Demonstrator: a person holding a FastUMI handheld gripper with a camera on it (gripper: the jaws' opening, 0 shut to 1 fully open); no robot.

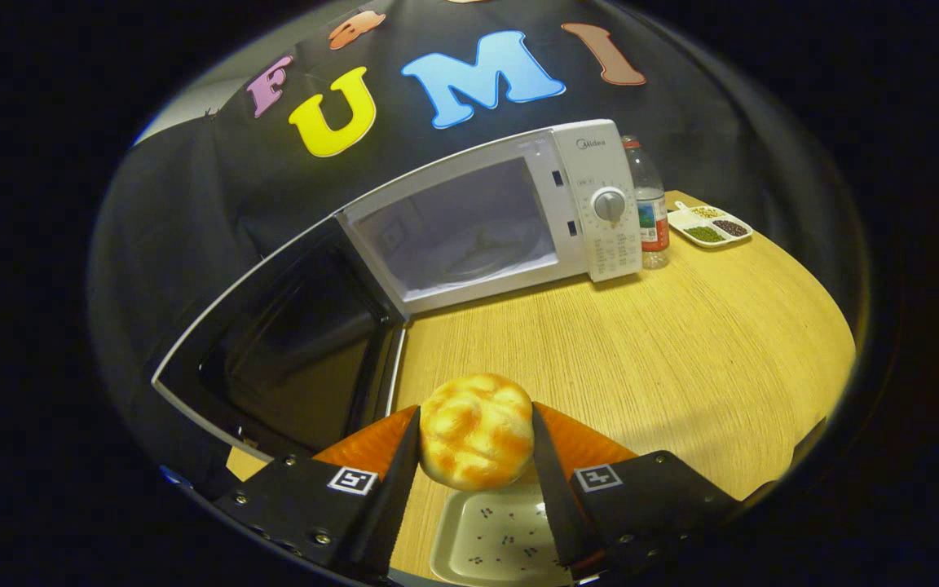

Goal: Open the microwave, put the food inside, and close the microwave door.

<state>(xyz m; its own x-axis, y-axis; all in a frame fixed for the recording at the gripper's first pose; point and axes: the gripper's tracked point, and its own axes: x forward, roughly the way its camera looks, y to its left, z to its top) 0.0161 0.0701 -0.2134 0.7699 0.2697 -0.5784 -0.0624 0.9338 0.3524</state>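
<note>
The wooden tabletop (641,342) lies bare between the tool and the microwave (518,212), leaving an open stretch of wood to cross. The microwave stands at the far side against the booth's black wall, its door (282,342) swung wide toward the near left, so the door's long edge bounds that open stretch on the left. The pale cavity (457,232) stands open, and a round turntable can be made out inside it. Just right of the control panel stands a plastic bottle (649,212), and beyond it a small divided dish (710,224) near the tabletop's far edge.

The tool (476,440) points forward toward the microwave, raised over a pale tray (494,542) that lies below it. Its fingers pinch a round golden bun (476,430) from both sides, with browned patches on a glossy crust.
</note>
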